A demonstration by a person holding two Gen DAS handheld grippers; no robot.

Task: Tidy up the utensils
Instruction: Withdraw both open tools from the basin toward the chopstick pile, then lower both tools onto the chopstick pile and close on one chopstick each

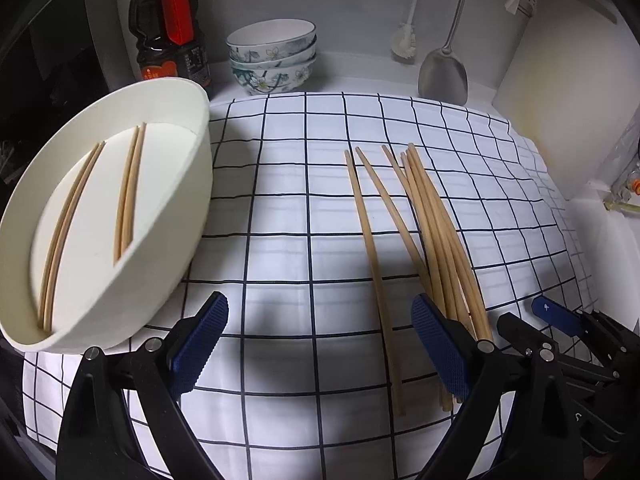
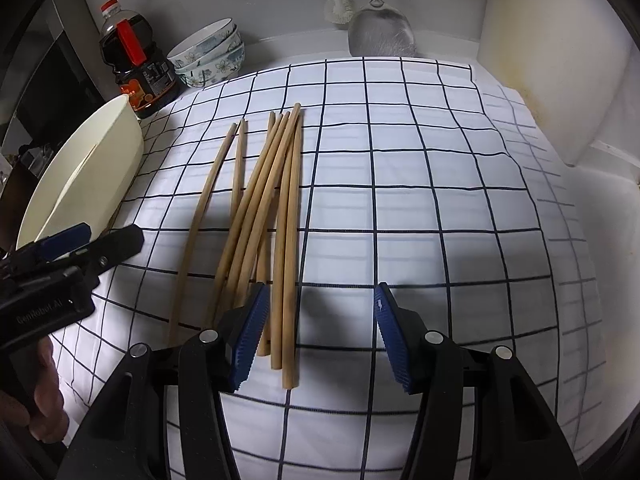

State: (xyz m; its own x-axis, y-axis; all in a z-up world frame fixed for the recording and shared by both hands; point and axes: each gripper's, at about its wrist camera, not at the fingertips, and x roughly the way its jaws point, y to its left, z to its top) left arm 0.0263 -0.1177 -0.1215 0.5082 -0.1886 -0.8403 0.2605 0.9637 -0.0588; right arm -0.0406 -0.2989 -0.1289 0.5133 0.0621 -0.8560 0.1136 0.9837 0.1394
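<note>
Loose chopsticks (image 2: 260, 208) are shown lying flat on the checked cloth (image 2: 420, 208) that covers the desk, their long axes running roughly away from both cameras, with the far tips fanned slightly and the near ends bunched. Four more chopsticks (image 1: 128, 196), in two pairs, are already seen inside the white tray (image 1: 176, 240) at the left edge of the cloth, lying lengthwise in it.

The right gripper (image 2: 320, 332) is held low at the near ends of the pile. Its jaws are spread wide and nothing is held between them. The two rightmost sticks end in the gap just inside the left pad, while the remainder of the bundle passes under or to the left of that pad. The opening is thus set across the sticks' long axis, so a closing stroke would be expected to pinch those near ends from the sides.

The left gripper (image 1: 320, 344) is likewise seen with its jaws spread and empty, placed between tray and pile; one stray stick runs through its gap near the right pad, and the bundle lies beyond that pad. The right gripper is judged the better placed for the next pick, after which a carry leftward to the tray would be required.
</note>
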